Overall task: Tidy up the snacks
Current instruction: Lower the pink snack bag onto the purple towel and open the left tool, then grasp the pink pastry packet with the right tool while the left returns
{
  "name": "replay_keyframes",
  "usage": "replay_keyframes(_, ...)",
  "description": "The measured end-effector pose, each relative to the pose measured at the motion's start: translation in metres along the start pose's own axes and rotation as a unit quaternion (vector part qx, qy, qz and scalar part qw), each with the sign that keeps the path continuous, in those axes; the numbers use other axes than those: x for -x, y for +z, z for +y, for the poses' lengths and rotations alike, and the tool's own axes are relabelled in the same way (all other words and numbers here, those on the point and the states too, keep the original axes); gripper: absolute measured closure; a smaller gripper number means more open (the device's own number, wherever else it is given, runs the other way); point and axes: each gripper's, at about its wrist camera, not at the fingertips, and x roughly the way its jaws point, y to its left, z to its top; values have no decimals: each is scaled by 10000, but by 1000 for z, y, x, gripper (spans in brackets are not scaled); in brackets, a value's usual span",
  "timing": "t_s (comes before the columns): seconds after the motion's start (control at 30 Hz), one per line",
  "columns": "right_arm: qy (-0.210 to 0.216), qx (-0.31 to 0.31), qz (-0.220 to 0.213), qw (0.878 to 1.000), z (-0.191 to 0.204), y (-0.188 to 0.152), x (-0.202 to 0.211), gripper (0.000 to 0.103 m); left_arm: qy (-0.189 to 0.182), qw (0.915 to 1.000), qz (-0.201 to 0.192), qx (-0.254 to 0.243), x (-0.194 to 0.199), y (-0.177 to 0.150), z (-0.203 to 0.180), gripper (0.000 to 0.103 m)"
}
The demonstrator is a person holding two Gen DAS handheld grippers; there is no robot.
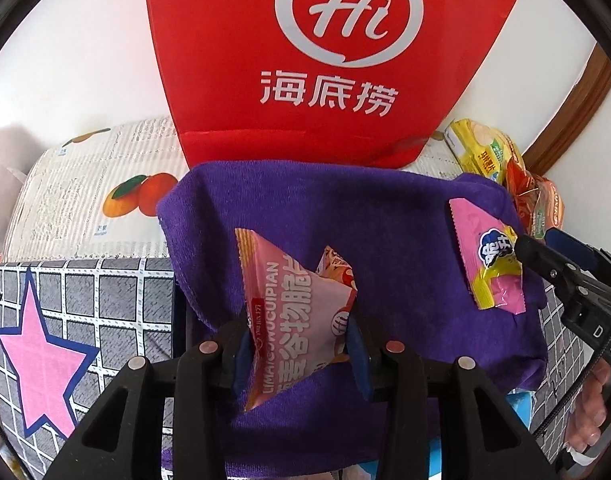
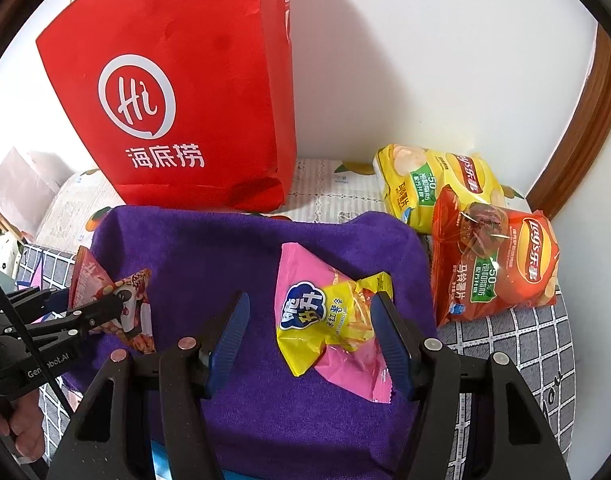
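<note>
My left gripper (image 1: 299, 340) is shut on a pink grain-crisp packet (image 1: 293, 312) and holds it over the purple towel (image 1: 385, 216); the same packet shows at the left of the right wrist view (image 2: 113, 300). My right gripper (image 2: 309, 340) is open, its jaws either side of a pink-and-yellow snack packet (image 2: 329, 320) that lies on the towel (image 2: 209, 248). That packet also shows in the left wrist view (image 1: 485, 256). A tall red paper bag (image 1: 325, 60) stands behind the towel (image 2: 177, 92).
A yellow Lay's bag (image 2: 433, 184) and a red Lay's bag (image 2: 493, 260) lie to the right of the towel by the wall. A fruit-print cloth (image 1: 85, 200) and a grey grid cloth with a pink star (image 1: 45, 352) cover the surface.
</note>
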Motion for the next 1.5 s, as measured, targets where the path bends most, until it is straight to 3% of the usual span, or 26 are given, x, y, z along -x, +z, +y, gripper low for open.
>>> replay_keyframes(0.27, -39, 6, -22, 10000, -2, 1, 1, 41, 128, 9999, -23, -50, 2, 0, -3, 45)
replay_keyframes(0.63, -97, 2, -226, 9997, 0, 2, 16, 41, 64, 9994, -334, -32, 23, 3, -4, 43)
replay_keyframes(0.83, -531, -110, -269, 9982, -3, 4, 27, 41, 42, 9984, -551, -94, 41, 1, -9, 43)
replay_keyframes(1.0, -279, -327, -398, 9983, -5, 0, 49, 41, 12, 9970, -765, -143, 58, -1, -13, 43)
replay_keyframes(1.27, -199, -434, -303, 9984, -10, -41, 84, 42, -260, 9941, -1035, -181, 88, -5, -19, 43)
replay_keyframes(1.37, -230, -484, -293, 9981, -15, -66, 101, 54, -142, 9911, -1289, -286, 108, -11, -25, 43)
replay_keyframes(1.5, -408, -338, -249, 9983, -11, -99, 124, 56, -232, 9897, -1377, -323, 129, -22, -29, 43)
